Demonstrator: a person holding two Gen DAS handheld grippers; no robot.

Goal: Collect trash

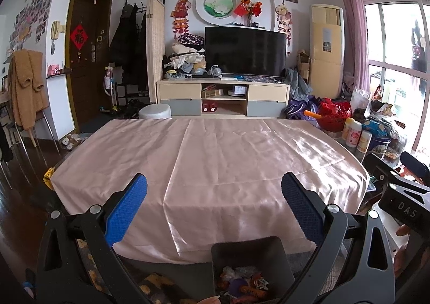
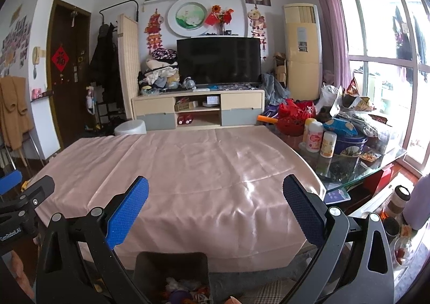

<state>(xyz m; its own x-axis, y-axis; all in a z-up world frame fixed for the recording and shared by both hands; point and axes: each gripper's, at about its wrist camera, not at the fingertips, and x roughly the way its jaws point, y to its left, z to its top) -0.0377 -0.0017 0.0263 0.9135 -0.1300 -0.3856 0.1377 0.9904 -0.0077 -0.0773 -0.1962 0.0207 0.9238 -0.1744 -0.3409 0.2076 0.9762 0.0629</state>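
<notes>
Pink satin cloth (image 1: 215,164) covers the table, bare on top. Dark square plastic trash bin (image 1: 250,255) sits on the floor just below the table's near edge, w/ crumpled colourful trash (image 1: 242,285) inside. Left gripper (image 1: 214,207), blue pads, spread wide & holding nothing, above the bin. Right gripper (image 2: 215,208) likewise released, empty, bin low between its fingers. Black TV (image 1: 245,53) on a wood cabinet at the far wall; bottles (image 2: 319,140) on a glass side table at right.

Daylit window (image 2: 381,62) glare (fisheye-warped edges).
</notes>
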